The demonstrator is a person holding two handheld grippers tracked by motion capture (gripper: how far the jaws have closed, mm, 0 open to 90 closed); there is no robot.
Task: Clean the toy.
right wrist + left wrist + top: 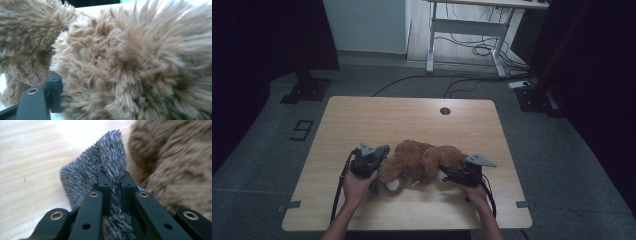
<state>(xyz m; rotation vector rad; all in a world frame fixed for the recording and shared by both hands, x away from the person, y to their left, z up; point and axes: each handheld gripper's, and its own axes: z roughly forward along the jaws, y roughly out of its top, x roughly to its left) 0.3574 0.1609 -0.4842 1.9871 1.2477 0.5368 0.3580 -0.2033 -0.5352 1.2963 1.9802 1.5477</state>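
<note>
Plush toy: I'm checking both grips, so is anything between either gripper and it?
Nothing visible. The left gripper pinches the plush toy by its grey fuzzy flap; the right gripper presses straight into its brown fur.

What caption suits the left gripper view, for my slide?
Left gripper pinches a grey furry flap beside the brown plush toy on the wooden table.

Plush toy (424, 162): brown, long shaggy pile, soft and matt; grey plush part (100, 165) of shorter, denser, bristly pile. Table (412, 120): light wood-grain top, smooth, faint sheen. Left gripper (116, 182): black jaws, matt hard finish that looks like plastic, with brass-coloured glossy metal rivets. Right gripper (53, 93): same matt black finish, one brass-coloured rivet. Floor (562, 150): grey, matt, carpet-like.
</note>
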